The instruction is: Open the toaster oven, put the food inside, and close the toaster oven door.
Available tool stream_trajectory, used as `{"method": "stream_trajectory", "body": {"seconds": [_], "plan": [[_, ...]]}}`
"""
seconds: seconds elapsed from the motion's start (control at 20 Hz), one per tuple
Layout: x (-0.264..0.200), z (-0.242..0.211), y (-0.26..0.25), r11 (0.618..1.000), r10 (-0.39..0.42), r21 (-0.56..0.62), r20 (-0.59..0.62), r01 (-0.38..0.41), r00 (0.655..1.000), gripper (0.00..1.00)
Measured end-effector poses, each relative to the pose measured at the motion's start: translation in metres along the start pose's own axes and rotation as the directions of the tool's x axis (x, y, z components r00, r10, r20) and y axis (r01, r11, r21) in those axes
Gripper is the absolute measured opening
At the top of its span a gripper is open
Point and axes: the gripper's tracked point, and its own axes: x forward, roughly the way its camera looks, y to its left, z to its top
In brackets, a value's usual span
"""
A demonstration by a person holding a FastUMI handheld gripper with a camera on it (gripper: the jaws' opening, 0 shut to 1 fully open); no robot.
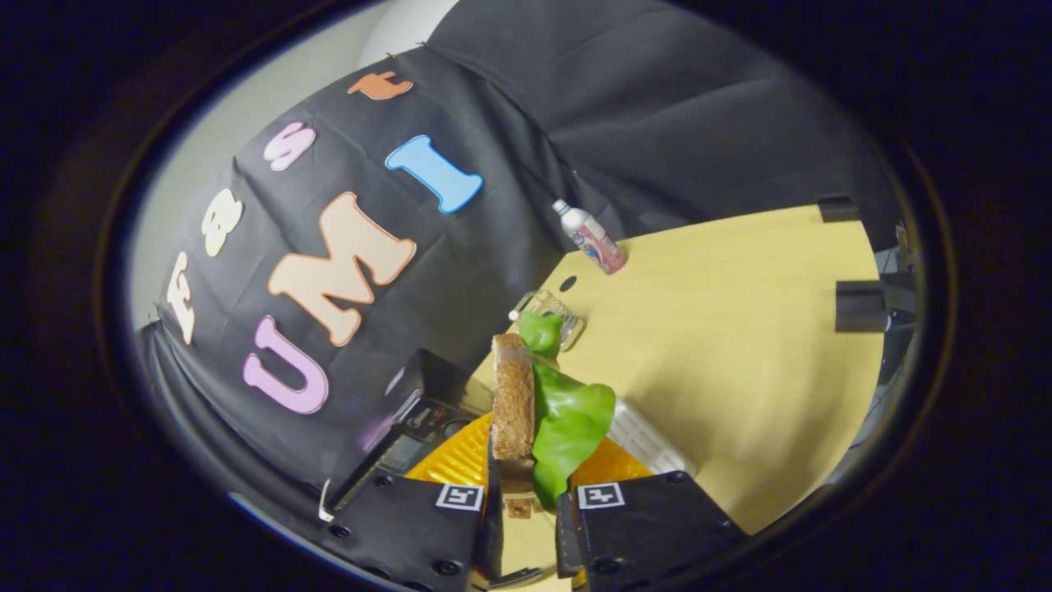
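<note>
Between your jaws, closed on it, hangs the sandwich (534,411), lifted; carry it to the toaster oven (411,411) at ten o'clock.

The tongs (526,514) clamp a sandwich (538,411) — brown bread, green lettuce — above an orange plate (452,460).

The camera rides on the gripper (526,514) and looks forward along its two fingers. It is tipped sideways, so the table (740,345) slants. Food held between the fingers is very close. The toaster oven (415,411) sits just ahead. A bottle (590,237) stands far beyond.
</note>
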Motion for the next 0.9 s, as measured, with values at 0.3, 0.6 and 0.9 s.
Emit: {"method": "stream_trajectory", "body": {"seconds": [0.3, 0.6, 0.9], "plan": [[-0.024, -0.065, 0.024, 0.999, 0.038, -0.011, -0.106, -0.040, 0.994, 0.27], [-0.029, -0.129, 0.059, 0.993, 0.118, 0.029, -0.195, -0.114, 0.974, 0.27], [-0.002, -0.170, 0.105, 0.977, 0.203, 0.116, -0.233, -0.180, 0.951, 0.27]]}}
